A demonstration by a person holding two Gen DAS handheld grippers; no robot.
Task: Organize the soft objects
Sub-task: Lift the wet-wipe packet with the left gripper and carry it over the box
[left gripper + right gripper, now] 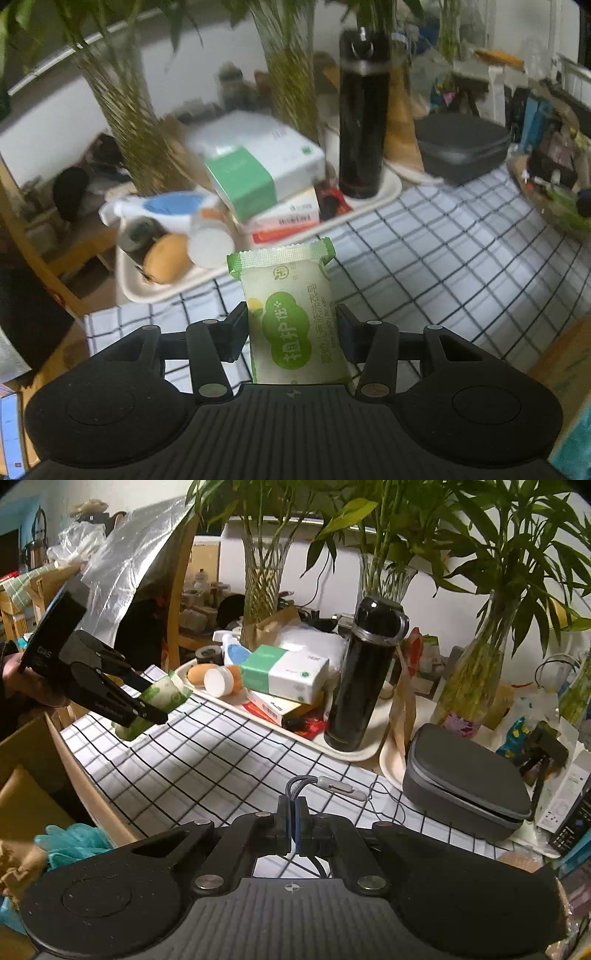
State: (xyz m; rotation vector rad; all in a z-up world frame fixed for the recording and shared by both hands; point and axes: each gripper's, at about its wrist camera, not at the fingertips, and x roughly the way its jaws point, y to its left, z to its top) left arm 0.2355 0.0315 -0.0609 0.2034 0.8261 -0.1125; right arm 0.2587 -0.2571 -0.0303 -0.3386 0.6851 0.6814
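Gripping a green soap packet [295, 317], the left tongs [291, 332] hang above the checked cloth [443, 258]; right tongs [294, 829] pinch a cable [300, 783].

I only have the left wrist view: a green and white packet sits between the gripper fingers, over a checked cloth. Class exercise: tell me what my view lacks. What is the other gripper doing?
Observer: The right gripper is shut on a grey braided cable.
Operator: Where does that cable lead?
Observer: Its pale plug end lies on the checked cloth, near a grey zip case.
Operator: Is my packet off the table?
Observer: Yes. The left gripper holds the packet above the cloth's edge, beside the tray.
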